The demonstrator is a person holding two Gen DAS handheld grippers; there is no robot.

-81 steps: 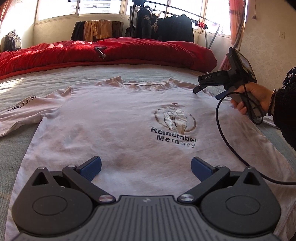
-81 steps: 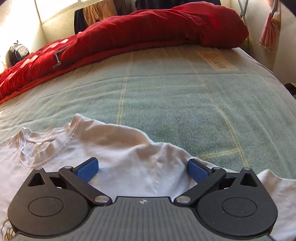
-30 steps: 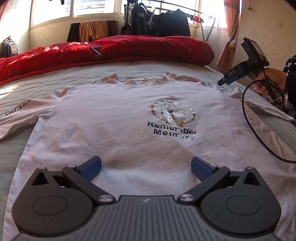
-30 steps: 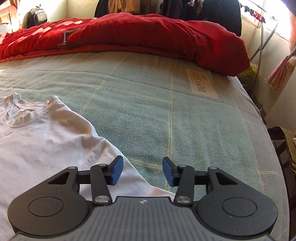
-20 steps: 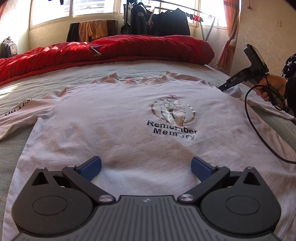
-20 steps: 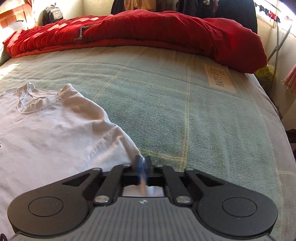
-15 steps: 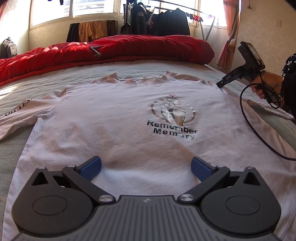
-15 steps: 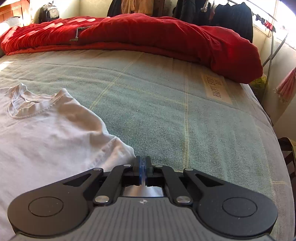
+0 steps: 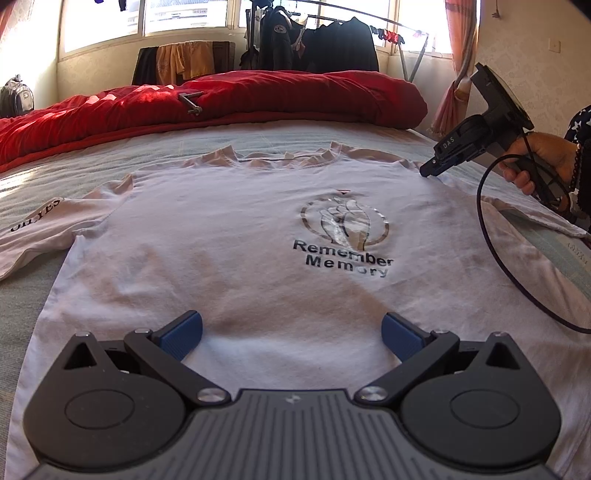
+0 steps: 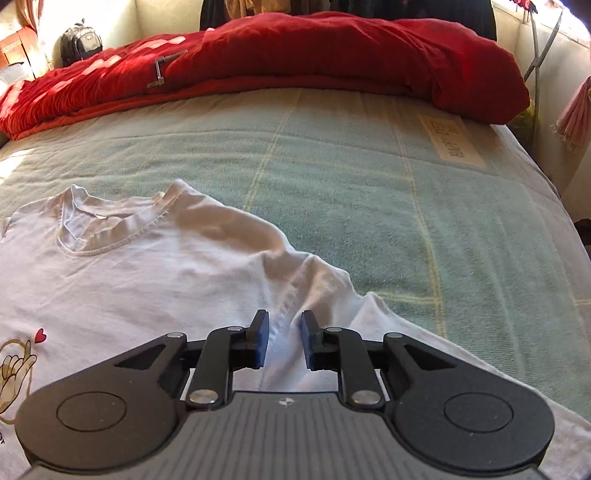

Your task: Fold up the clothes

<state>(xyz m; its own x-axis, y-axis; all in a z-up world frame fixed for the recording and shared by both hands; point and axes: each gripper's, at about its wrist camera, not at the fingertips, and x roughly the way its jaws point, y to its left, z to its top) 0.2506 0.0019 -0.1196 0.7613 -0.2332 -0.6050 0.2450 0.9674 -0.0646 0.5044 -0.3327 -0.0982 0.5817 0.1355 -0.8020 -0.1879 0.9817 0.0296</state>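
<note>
1. Left gripper [image 9: 291,332]: jaws spread wide, nothing between the pads, angled downward.
2. Right gripper [image 10: 283,338]: jaws narrow and opening, pitched steeply down.
3. Right hand [image 9: 535,162] wraps the grip handle.

Bright daylight from the blown-out windows [image 9: 184,14] behind the rumpled red quilt [image 9: 258,96] dapples it, while fisheye bending curves both pictures' edges.

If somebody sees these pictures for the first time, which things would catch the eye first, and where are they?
First, the white T-shirt spread flat on the green bed cover, its "Remember Memory" print on the chest. Behind it, a bright red duvet lies bunched along the far side of the bed. At the shirt's shoulder seam, the right gripper is opening over a ridge of fabric.
</note>
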